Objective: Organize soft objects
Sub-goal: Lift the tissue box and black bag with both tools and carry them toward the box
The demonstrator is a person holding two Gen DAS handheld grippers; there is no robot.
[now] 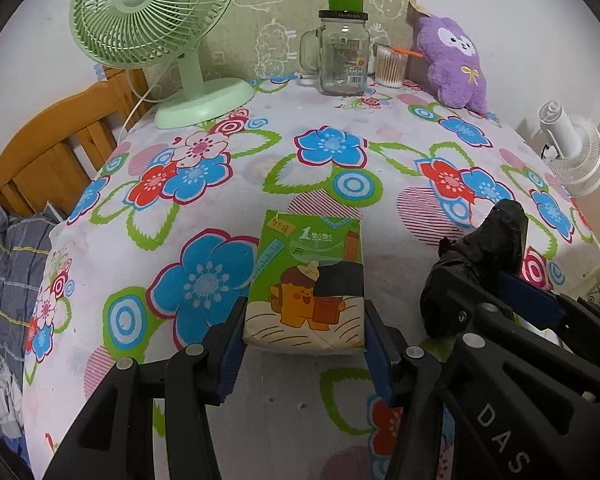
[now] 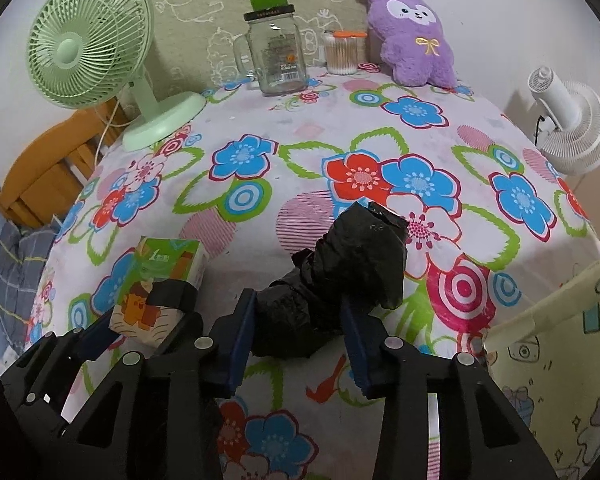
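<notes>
here, the tissue pack (image 1: 306, 280) is pinched by the left tool (image 1: 305, 344); at its 3 o'clock, the black bag (image 2: 340, 276) is pinched by the right tool (image 2: 300, 316).

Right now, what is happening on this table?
A person works with two claws over the flowered tablecloth. The left claw has its fingers on both sides of a green tissue pack. The right claw grips a crumpled black plastic bag. The purple plush toy sits untouched at the back.
</notes>
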